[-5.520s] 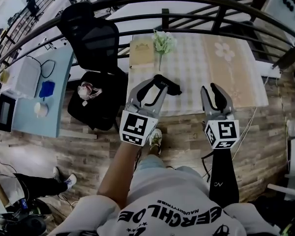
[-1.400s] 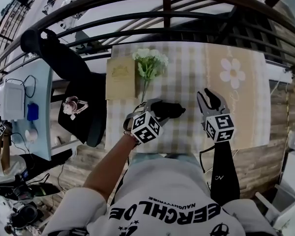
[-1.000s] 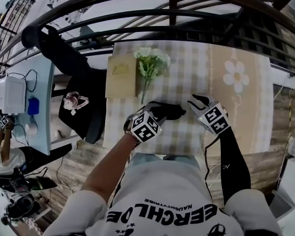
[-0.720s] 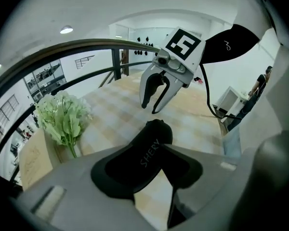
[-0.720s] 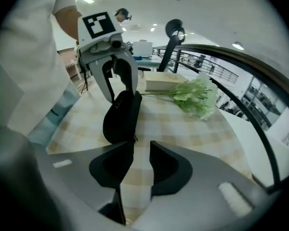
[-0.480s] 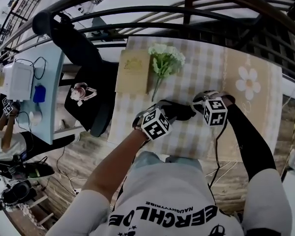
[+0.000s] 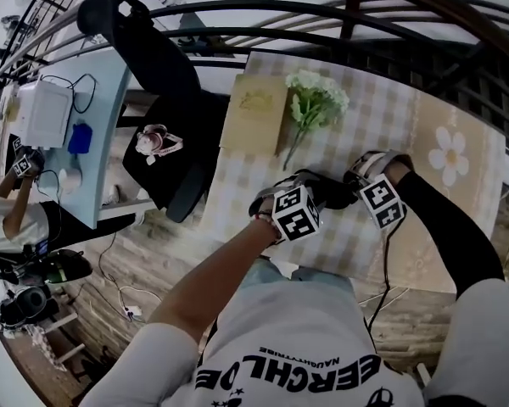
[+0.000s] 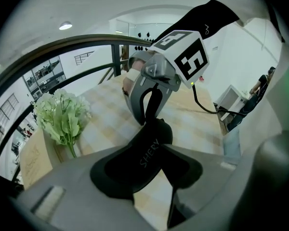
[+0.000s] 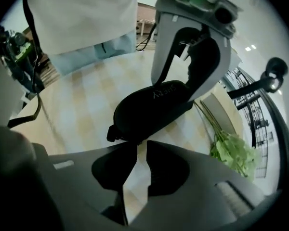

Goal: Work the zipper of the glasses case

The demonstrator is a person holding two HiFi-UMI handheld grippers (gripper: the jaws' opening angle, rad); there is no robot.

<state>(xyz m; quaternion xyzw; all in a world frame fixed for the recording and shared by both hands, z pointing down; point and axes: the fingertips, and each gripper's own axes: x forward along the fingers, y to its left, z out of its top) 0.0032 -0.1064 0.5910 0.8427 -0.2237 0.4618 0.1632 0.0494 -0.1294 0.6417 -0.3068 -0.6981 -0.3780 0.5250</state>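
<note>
Left gripper (image 8: 157, 152) clamps the case (image 9: 151, 105); right gripper (image 9: 142, 150), jaws narrowly apart, just opening, empty, hangs beside its end.

Matt blk smooth glasses case (image 7: 327, 195); tablecloth (image 7: 365, 117) checked cloth; floor (image 7: 136, 257) wood planks; railing (image 8: 82, 41) dark metal.

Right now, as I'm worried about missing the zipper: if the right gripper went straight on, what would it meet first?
Probably the case, at its near end just beyond the right gripper; its jaws, just opening, hold nothing. Depth is unclear: maybe the cloth first.
</note>
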